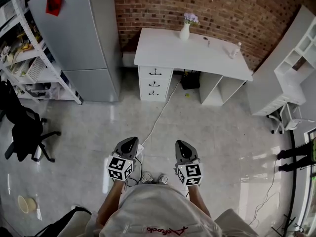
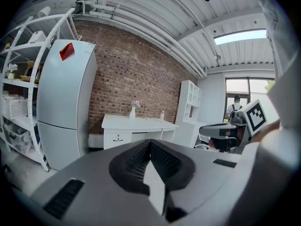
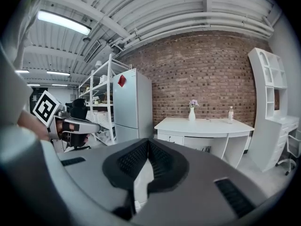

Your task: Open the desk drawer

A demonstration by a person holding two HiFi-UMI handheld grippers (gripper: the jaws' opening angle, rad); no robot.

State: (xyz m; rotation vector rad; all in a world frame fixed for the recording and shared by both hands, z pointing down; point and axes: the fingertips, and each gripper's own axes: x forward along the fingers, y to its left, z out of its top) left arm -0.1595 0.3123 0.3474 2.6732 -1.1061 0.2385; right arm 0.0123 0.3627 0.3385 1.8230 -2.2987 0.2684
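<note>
A white desk [image 1: 197,53] stands against the brick wall, far ahead of me across the floor. Its stack of three drawers [image 1: 154,83] with dark handles sits under its left end, all closed. My left gripper [image 1: 132,141] and right gripper [image 1: 180,144] are held side by side low in the head view, well short of the desk. Both have their jaws shut with nothing between them. The left gripper view looks past the left gripper [image 2: 150,143] to the desk [image 2: 141,124] and its top drawer [image 2: 117,138]. Beyond the right gripper [image 3: 148,143], the right gripper view shows the desk [image 3: 207,124].
A grey fridge [image 1: 84,38] stands left of the desk, beside a white shelf rack [image 1: 24,48] and a black office chair [image 1: 22,127]. A white cable [image 1: 158,113] runs across the floor towards the desk. A white bookcase [image 1: 291,68] stands at right. On the desk are a vase [image 1: 185,31] and a bottle [image 1: 236,50].
</note>
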